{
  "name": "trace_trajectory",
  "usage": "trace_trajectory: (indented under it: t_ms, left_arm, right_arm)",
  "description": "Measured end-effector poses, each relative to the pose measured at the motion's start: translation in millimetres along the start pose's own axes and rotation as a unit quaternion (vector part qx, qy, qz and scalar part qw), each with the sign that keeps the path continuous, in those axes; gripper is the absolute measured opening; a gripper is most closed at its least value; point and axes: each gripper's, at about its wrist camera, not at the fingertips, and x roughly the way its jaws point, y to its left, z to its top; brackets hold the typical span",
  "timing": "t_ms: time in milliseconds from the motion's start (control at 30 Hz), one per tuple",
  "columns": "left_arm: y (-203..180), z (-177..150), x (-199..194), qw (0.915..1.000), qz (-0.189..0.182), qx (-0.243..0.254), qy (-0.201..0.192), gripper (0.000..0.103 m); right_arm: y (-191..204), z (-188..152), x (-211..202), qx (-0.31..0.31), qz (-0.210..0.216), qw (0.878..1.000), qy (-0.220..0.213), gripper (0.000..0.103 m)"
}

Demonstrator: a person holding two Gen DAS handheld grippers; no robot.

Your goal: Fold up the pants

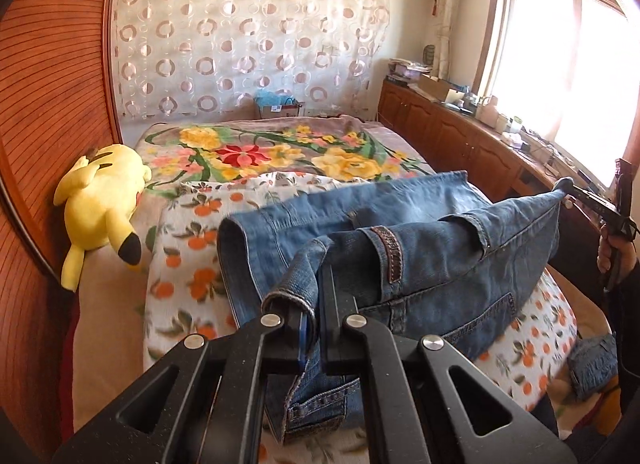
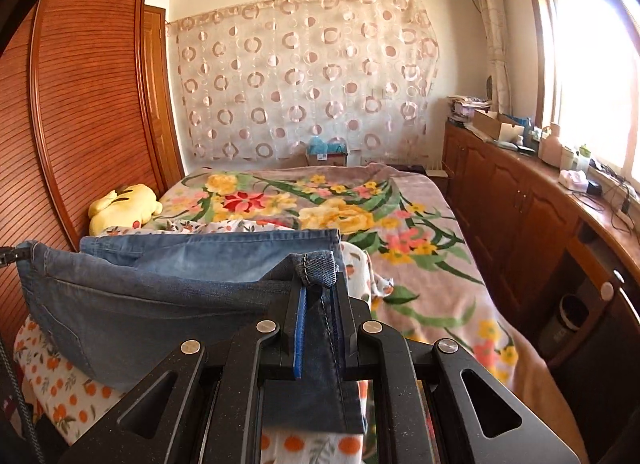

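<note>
The bed (image 2: 420, 200), under a floral blanket (image 1: 280, 152) and an orange-print sheet (image 1: 188, 224), carries the jeans (image 1: 400, 224), whose waist end is lifted while the legs lie flat. The left tool (image 1: 318, 304) is clenched on one waistband corner, the right tool (image 2: 318, 296) on the other. Likely risks: denim slipping from either pinch, or uneven pulling skewing the fold. A yellow plush (image 1: 104, 200) lies beside the wardrobe (image 1: 48, 104).
</note>
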Motion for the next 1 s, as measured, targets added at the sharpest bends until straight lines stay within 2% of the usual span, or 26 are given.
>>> trace_trajectory:
  t_ms: [200, 400, 700, 900, 1000]
  left_arm:
    - [12.3, 30.1, 31.5, 1.0000, 0.002, 0.001, 0.005, 0.004]
    - [28.0, 49.3, 66.2, 0.9998, 0.007, -0.006, 0.017, 0.004]
    - [53.1, 62.7, 122.7, 0.9987, 0.020, -0.020, 0.041, 0.004]
    - [66.5, 60.7, 155.2, 0.9973, 0.025, -0.025, 0.065, 0.004]
    - [69.2, 58.2, 164.3, 0.9967, 0.025, -0.026, 0.073, 0.004]
  right_arm:
    - [0.5, 23.0, 30.2, -0.011, 0.002, 1.000, 0.000, 0.011]
    - [-2.6, 30.6, 57.3, -0.019, 0.010, 1.000, 0.008, 0.011]
    - [-3.9, 37.3, 117.7, -0.031, 0.008, 0.998, 0.050, 0.011]
    - [-1.6, 48.9, 161.2, -0.034, 0.004, 0.996, 0.084, 0.011]
    - [-1.8, 54.2, 170.0, -0.035, 0.001, 0.994, 0.100, 0.011]
